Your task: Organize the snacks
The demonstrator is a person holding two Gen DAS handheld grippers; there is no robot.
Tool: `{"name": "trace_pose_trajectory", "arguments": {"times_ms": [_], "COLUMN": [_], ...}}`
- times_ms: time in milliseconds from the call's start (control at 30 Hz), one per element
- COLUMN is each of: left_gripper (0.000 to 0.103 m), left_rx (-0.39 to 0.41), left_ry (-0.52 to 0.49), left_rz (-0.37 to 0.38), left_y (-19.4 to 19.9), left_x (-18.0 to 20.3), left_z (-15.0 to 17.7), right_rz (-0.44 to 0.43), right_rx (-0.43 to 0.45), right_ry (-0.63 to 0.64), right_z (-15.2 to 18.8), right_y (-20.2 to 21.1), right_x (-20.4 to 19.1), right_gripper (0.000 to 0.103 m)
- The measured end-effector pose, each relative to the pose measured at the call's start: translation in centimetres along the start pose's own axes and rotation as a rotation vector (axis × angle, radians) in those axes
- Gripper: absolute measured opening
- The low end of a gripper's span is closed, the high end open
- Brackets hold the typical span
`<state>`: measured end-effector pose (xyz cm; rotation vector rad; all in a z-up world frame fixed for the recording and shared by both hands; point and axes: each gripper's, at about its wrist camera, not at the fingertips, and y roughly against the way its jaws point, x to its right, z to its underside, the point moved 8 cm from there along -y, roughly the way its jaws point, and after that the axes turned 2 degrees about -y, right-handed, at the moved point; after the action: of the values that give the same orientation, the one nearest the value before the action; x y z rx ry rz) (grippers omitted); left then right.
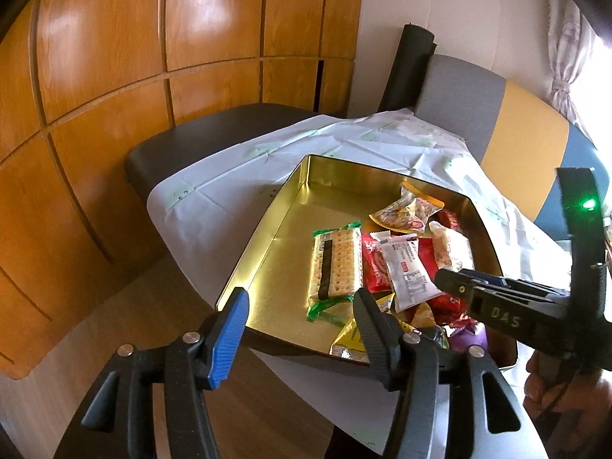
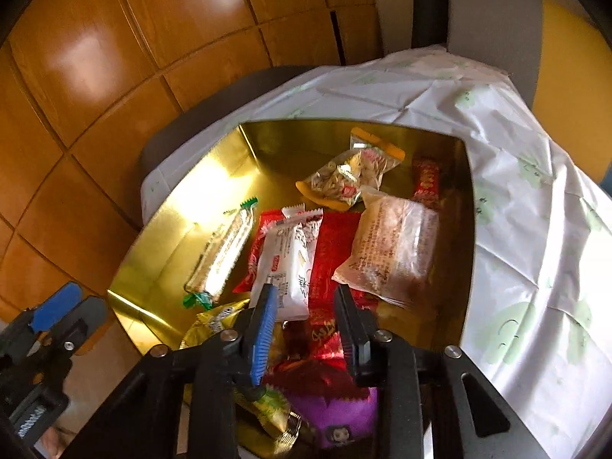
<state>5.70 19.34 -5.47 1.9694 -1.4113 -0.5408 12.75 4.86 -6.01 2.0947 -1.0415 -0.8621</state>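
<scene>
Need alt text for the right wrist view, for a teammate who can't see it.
The right gripper hangs open over a gold tin of wrapped snacks, its fingers either side of a red packet. A white packet and a cracker pack lie left of it; the tin sits on a white cloth.

A: Daylight enters from the curtained window [image 1: 566, 49] at upper right, blowing out that corner and the white cloth [image 2: 535, 229] on the right.

B: Glare flares off the gold tin [image 2: 199, 191] wall and streaks the glossy wood panels [image 1: 114, 57].

A: Both fisheye views bend straight lines and darken at the corners.

B: The right wrist view is softer; the 2 blue-padded tongs [image 2: 302, 329] and nearest wrappers blur.
</scene>
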Motion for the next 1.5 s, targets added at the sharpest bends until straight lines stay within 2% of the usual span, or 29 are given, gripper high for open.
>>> {"name": "trace_pose_trajectory", "arguments": {"times_ms": [33,100,167,233,433,633,867,1067,1500], "left_gripper": [0.058,0.058,0.06,0.061,0.067,0.068,0.068,0.068,0.068], "left_rx": [0.001,0.009,0.015,0.02,0.056,0.099,0.122,0.148,0.144], "left_ry": [-0.003,-0.009,-0.017,-0.03,-0.059,-0.081,-0.07,-0.075,-0.071], "left_rz": [0.001,0.003,0.003,0.001,0.011,0.021,0.025,-0.035,-0.039], "left_y": [0.1,0.5,0.8,1.1,2.3,3.5,4.4,4.9,4.7], "left_x": [0.1,0.3,0.5,0.8,2.2,4.0,4.6,4.2,3.9], "left_z": [0.0,0.0,0.1,0.2,0.7,1.2,1.6,1.5,1.3], "right_rz": [0.008,0.029,0.061,0.09,0.184,0.255,0.288,0.287,0.284], "right_rx": [0.01,0.038,0.066,0.087,0.158,0.21,0.248,0.259,0.256], "right_ry": [-0.002,-0.001,0.005,0.008,-0.049,-0.071,-0.045,-0.045,-0.04], "right_z": [0.0,0.2,0.7,1.2,3.8,5.9,6.5,6.7,6.9], "right_y": [0.4,1.4,2.7,3.8,7.0,9.4,10.7,10.9,10.6], "right_x": [0.0,0.0,0.1,0.3,2.0,3.3,3.2,2.9,2.6], "right_gripper": [0.048,0.053,0.054,0.062,0.072,0.074,0.077,0.079,0.08]}}
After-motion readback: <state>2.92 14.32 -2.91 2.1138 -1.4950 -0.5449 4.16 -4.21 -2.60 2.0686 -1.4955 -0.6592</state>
